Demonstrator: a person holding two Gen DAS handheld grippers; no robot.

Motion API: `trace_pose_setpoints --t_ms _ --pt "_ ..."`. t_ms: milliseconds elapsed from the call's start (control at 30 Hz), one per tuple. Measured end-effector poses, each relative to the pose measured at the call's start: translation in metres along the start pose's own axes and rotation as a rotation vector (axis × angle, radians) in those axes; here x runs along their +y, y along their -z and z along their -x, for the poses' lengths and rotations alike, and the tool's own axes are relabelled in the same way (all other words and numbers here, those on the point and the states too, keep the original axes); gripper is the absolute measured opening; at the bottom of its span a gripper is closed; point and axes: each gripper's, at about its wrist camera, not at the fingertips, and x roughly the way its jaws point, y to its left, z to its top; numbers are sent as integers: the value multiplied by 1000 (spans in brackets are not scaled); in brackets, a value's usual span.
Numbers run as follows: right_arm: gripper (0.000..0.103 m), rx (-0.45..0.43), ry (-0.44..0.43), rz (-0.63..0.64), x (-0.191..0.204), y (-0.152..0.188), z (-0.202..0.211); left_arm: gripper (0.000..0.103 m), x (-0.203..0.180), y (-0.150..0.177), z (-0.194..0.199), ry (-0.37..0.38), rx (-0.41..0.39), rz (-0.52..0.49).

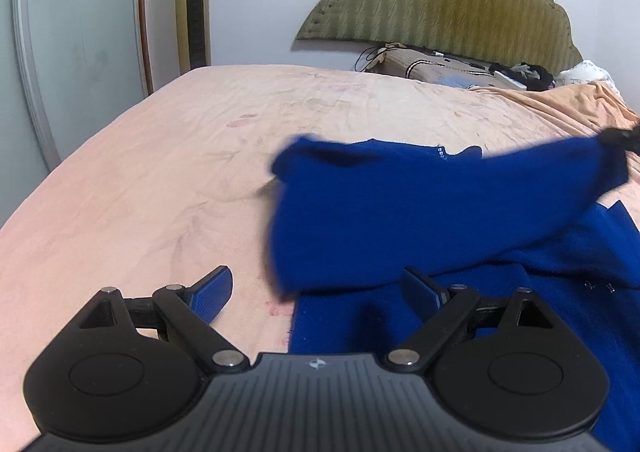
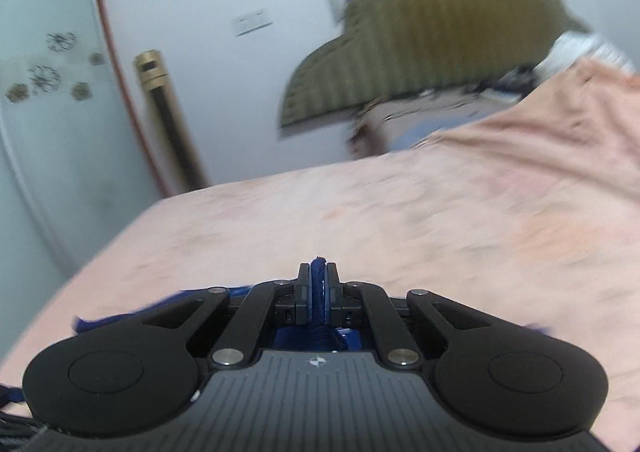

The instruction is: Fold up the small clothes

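A dark blue knitted garment [image 1: 400, 212] lies on the pink bed sheet [image 1: 160, 180], right of centre in the left wrist view. One part of it is lifted and stretched toward the right edge, where my right gripper [image 1: 620, 138] holds it. My left gripper [image 1: 320, 292] is open and empty, low over the garment's near left edge. In the right wrist view my right gripper [image 2: 318, 284] is shut on a fold of the blue garment [image 2: 318, 292], above the sheet [image 2: 440, 220].
A padded olive headboard [image 1: 440, 0] stands against the far wall, with pillows and dark items [image 1: 520, 72] below it. A gold tower fan [image 1: 192, 0] and a glass door [image 1: 72, 32] are at the far left, beyond the bed's edge.
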Motion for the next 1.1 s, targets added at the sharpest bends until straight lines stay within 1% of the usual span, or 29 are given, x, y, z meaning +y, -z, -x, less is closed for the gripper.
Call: trace_pose_setpoints --t_ms 167,300,500,567,667,733,767,800,833,867,900,933,967,1033,1067,1100 --pt "8 30 88 -57 -45 9 12 92 -4 1 -2 6 11 -11" --pt "8 53 120 -114 -71 21 9 92 -9 3 -3 10 17 -28" --pt "8 91 155 -126 -80 38 7 92 -7 2 -5 -6 28 -24" --pt "8 94 165 -126 -81 39 7 92 -6 2 -4 -9 31 -20" --pt "8 89 201 -110 -82 39 8 92 -5 4 -2 -13 29 -23" --pt "8 105 221 -99 -83 41 6 92 -5 4 -2 -13 31 -29" --pt "12 127 226 -96 -84 42 2 92 -5 5 -2 -14 34 -31" --pt "21 146 236 -95 -85 44 -1 92 -6 5 -2 -13 39 -30" --pt "25 133 262 -105 -87 46 0 92 -6 6 -2 -11 44 -29" --pt "35 112 288 -101 -86 46 5 92 -7 6 -1 -8 44 -28" --pt "34 76 311 -78 -80 47 12 92 -8 7 1 -4 42 -31" --pt "37 41 312 -52 -74 47 21 92 -9 8 3 -3 38 -37" --pt "43 25 289 -24 -67 48 27 92 -11 10 4 -6 35 -50" --pt "53 53 228 31 -54 52 29 92 -15 13 2 -19 41 -75" --pt "56 84 213 50 -51 56 26 92 -16 15 0 -25 51 -81" --pt "57 135 211 67 -49 61 19 92 -18 17 -3 -31 64 -83"
